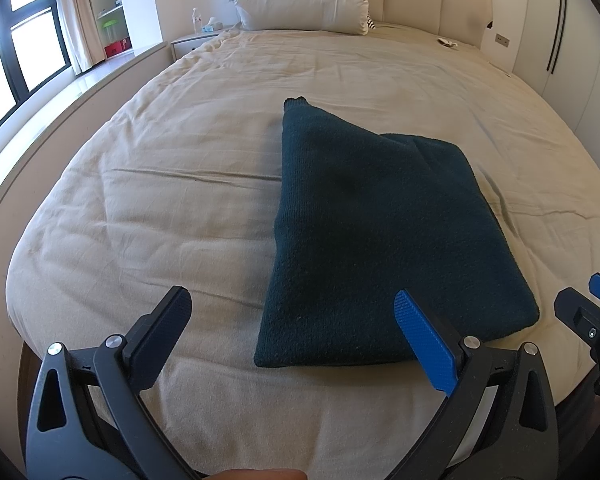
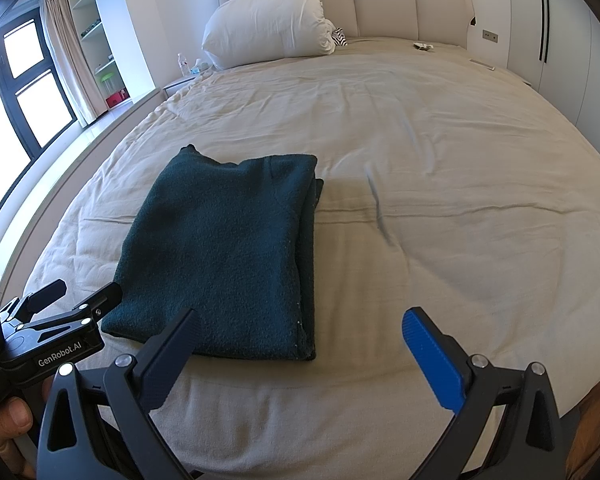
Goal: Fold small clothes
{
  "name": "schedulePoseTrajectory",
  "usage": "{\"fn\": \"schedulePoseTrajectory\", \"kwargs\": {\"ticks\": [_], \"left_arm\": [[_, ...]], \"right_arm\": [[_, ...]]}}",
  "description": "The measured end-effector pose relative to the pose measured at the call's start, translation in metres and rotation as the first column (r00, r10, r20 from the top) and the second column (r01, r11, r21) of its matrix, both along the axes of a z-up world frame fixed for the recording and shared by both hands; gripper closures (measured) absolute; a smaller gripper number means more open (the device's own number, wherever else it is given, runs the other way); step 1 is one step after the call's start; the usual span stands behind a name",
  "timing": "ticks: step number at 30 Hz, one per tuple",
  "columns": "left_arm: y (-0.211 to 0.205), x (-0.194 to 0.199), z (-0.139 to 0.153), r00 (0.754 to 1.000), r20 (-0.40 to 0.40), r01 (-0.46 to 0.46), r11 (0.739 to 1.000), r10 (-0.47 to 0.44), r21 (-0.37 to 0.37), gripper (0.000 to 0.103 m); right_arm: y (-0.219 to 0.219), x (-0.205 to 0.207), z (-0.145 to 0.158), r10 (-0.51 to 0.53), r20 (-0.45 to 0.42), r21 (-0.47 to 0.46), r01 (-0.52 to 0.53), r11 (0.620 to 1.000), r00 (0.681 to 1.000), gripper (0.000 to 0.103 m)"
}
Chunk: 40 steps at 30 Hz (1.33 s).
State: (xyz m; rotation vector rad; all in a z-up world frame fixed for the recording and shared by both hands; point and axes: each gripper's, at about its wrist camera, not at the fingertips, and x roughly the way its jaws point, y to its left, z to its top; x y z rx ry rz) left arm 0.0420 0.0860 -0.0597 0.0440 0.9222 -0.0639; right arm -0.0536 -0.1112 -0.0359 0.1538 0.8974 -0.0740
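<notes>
- Two tools are in view. The left tool [image 1: 292,312] has its fingers spread wide and grips nothing; it hangs over the near edge of the bed [image 1: 160,200], and its blue finger [image 1: 424,344] overlaps the near corner of the sweater in the left wrist view.
- The right tool [image 2: 300,332] is also spread wide and empty, just above the near edge of the bed, with its dark finger [image 2: 172,356] in front of the sweater's near edge.
- A hand [image 2: 8,424] holds the left tool's handle at the lower left of the right wrist view.
- One dark green sweater [image 2: 228,260] lies folded flat on the beige bed cover, near the foot, between the two tools. One corner of it sticks out at the far left.
- Farther off, one big white pillow [image 2: 268,28] leans on the padded headboard [image 2: 380,0].
- One water bottle [image 2: 183,65] stands on the nightstand left of the pillow.
</notes>
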Motion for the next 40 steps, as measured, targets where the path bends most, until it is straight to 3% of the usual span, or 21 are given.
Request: {"fn": "schedulePoseTrajectory", "kwargs": {"ticks": [40], "left_arm": [[0.01,-0.001,-0.002,1.0,0.0,-0.001,1.0,0.001,-0.007,0.0]], "right_arm": [[-0.002,-0.003,-0.002,0.001,-0.006,0.005,-0.001,1.0,1.0,0.0]]}}
